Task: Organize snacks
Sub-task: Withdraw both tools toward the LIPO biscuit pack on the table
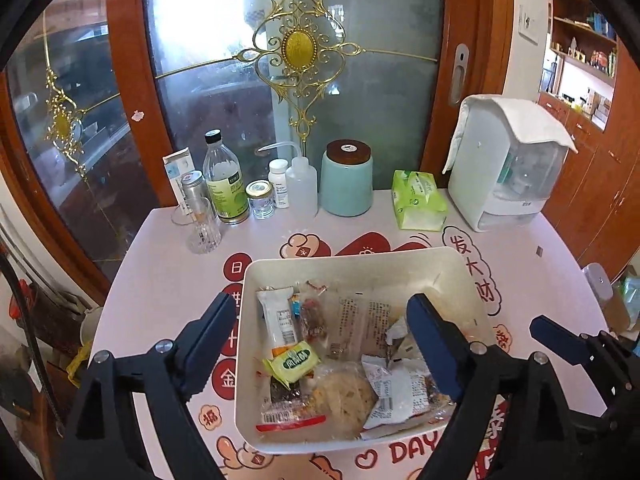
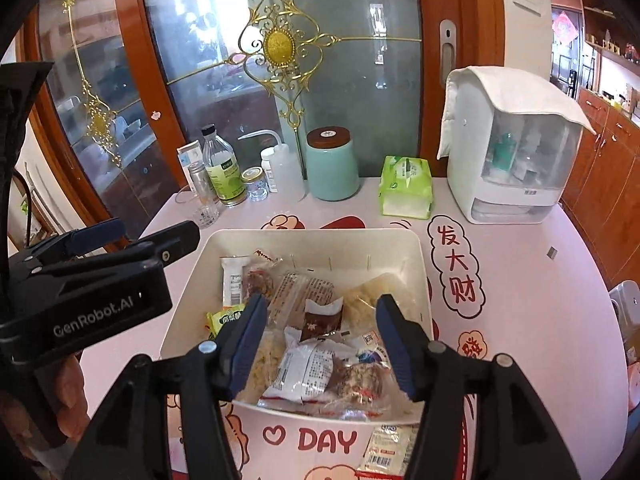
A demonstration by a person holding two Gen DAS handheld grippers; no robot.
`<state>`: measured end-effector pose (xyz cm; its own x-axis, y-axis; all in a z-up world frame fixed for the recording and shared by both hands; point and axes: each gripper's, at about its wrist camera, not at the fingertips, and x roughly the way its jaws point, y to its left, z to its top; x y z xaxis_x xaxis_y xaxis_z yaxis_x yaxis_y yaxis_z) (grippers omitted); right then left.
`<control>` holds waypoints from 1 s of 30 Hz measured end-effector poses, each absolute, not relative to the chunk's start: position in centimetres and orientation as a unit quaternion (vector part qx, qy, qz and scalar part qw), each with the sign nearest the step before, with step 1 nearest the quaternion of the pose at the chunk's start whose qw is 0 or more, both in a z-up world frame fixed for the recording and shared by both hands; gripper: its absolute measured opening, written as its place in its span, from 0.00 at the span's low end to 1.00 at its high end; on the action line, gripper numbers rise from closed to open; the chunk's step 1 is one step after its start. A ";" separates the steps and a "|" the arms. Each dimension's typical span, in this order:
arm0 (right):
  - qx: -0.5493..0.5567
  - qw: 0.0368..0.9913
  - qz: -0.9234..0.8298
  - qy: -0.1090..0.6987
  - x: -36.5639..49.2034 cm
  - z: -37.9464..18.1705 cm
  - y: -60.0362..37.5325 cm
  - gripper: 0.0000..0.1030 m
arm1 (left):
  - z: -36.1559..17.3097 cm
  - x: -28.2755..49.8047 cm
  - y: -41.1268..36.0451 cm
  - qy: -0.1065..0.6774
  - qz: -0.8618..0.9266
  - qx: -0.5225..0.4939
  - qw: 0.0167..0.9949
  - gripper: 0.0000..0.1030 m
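Right in front of you, your right gripper (image 2: 320,340) hangs wide open over the near end of the white bin (image 2: 420,264), and it holds nothing. Your left gripper (image 1: 324,344) is wide open too, with nothing in it. One of its fingers (image 1: 212,336) sits outside the bin's left wall and the other is over the snacks.

Most of the snacks are in the bin. You can see a white packet (image 2: 304,368), a small brown packet (image 2: 322,318) and a green candy (image 1: 292,362) all piled up. One more snack packet (image 2: 390,454) lies on the pink surface (image 2: 520,340), just outside the near wall of the bin. It looks like the last one to put away, but part of the surface is hidden by your grippers.

Here is what could go wrong. The packets are thin and slippery, so a pinch may slide off. The outside packet lies flat, so your finger may push it away and not get under it. It is also very close to the bin wall, so you could bump the bin and move it. Your two grippers are near each other, so they might knock together. The glass cup (image 1: 204,232) and the bottles at the back are well apart from you, so they should be safe.
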<state>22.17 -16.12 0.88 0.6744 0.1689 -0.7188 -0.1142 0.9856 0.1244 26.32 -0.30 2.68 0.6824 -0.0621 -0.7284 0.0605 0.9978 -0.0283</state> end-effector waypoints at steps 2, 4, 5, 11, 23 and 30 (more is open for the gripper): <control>0.035 0.915 0.078 0.393 21.3 1.1 -16.3 0.57 | 2.9 25.6 -0.2 0.396 -0.034 -0.012 0.918 0.85; 0.037 0.916 0.077 0.391 20.5 1.2 -16.5 0.57 | 3.0 24.9 -0.2 0.394 -0.034 -0.020 0.918 0.85; 0.037 0.917 0.077 0.390 20.2 1.2 -16.6 0.57 | 3.1 24.4 -0.2 0.392 -0.033 -0.024 0.919 0.85; 0.041 0.920 0.075 0.382 17.7 1.2 -17.4 0.60 | 3.1 22.0 -0.1 0.385 -0.024 -0.032 0.922 0.86; 0.054 0.919 0.063 0.384 14.0 -1.0 -19.4 0.64 | 0.8 17.4 -0.1 0.385 -0.007 -0.041 0.922 0.86; 0.069 0.909 0.052 0.408 12.9 -3.6 -20.6 0.64 | -1.9 15.4 -0.6 0.391 0.010 -0.037 0.920 0.87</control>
